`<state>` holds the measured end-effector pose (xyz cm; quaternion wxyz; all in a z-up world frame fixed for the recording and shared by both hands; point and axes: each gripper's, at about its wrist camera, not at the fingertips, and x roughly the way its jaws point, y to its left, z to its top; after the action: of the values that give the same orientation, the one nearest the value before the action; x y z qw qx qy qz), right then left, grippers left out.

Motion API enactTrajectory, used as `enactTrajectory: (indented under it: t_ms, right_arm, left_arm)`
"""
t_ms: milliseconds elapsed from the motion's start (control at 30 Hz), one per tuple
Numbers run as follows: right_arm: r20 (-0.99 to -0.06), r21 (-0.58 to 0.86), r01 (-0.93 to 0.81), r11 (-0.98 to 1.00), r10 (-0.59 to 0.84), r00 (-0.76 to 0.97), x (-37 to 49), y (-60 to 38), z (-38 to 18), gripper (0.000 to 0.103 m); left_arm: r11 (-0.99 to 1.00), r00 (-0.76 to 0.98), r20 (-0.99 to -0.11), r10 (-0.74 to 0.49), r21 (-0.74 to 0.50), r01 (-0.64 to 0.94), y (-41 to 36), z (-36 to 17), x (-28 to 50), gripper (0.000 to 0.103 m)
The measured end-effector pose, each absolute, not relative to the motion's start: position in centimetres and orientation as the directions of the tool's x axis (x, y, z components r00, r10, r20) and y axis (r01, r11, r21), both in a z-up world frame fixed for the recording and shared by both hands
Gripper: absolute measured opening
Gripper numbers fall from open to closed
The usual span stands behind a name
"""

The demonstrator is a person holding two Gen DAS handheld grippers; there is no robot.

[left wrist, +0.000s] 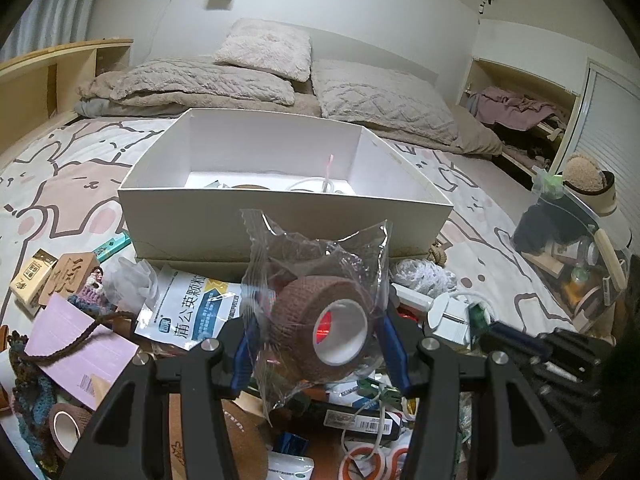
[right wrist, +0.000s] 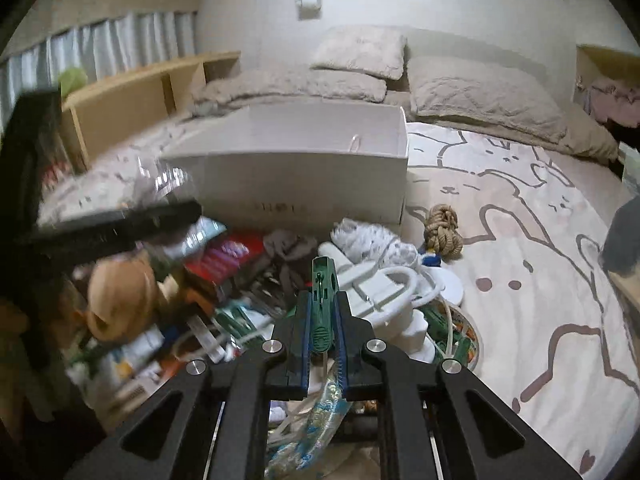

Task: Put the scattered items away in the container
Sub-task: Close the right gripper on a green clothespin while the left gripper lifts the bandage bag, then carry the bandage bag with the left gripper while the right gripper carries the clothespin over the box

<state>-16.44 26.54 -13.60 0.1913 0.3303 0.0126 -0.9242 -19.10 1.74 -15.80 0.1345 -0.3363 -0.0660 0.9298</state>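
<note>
Gripping bandage roll (left wrist: 320, 328) before box rim (left wrist: 280, 193).

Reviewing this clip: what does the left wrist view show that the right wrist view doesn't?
Only the left wrist view shows the left gripper shut on a brown bandage roll in clear plastic wrap, plus a pink paper sheet. Only the right wrist view shows the right gripper shut on a green plastic clip. Both show the open white cardboard box and the knotted tan rope.

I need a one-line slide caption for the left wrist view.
Left tongs hold a bagged brown bandage roll above bedside clutter, facing the open white box.
</note>
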Motion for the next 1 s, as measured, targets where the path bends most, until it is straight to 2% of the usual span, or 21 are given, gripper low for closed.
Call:
enactTrajectory:
  t_ms: [433, 1000]
  right_arm:
    - [-0.492, 0.18, 0.385, -0.905, -0.421, -0.762, -15.0, 27.3, -9.3, 0.011]
    - [-0.461, 0.226, 0.405, -0.886, -0.464, -0.757, -15.2, 27.6, -8.4, 0.011]
  left_arm:
    - [-0.954, -0.744, -0.598, 0.299, -0.216, -0.211, 1.7, -15.5, -19.0, 0.053]
    - [-0.951, -0.76, -0.574, 0.304, -0.23, -0.207, 0.9, -14.5, -18.6, 0.053]
